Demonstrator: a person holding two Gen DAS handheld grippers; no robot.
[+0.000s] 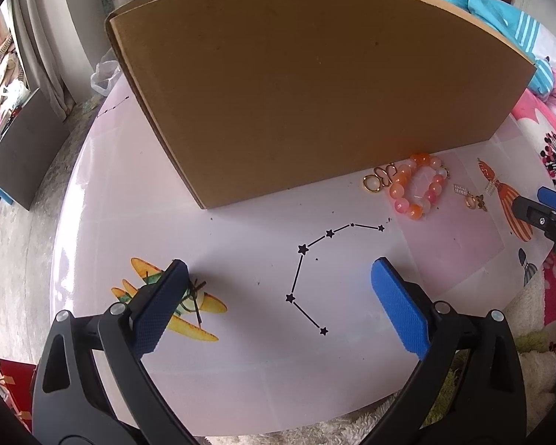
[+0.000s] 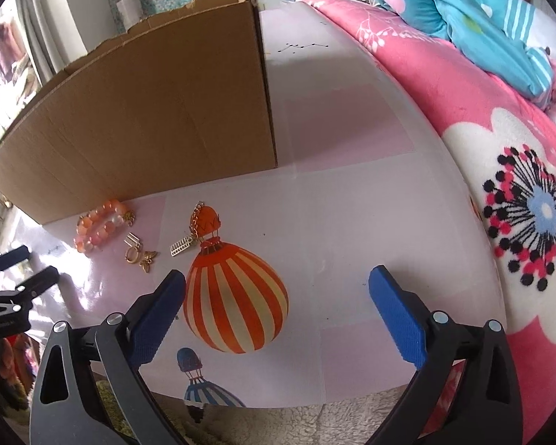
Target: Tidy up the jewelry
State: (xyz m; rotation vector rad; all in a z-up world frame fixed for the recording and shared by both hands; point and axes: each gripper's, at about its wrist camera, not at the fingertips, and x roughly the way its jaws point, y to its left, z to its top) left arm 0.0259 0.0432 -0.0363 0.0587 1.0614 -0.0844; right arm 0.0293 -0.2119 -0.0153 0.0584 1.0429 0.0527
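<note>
An orange and pink bead bracelet lies on the table against the front wall of a brown cardboard box. Gold rings lie left of it. A gold ring with a butterfly charm and a gold chain with a comb-shaped charm lie to its right. My left gripper is open and empty, low over the table, nearer than the jewelry. My right gripper is open and empty above a printed balloon, right of the jewelry.
The pale pink table has printed pictures: a yellow plane, a star line, a striped balloon. A pink flowered blanket and blue bedding lie on the right. White fleece lies at the near edge.
</note>
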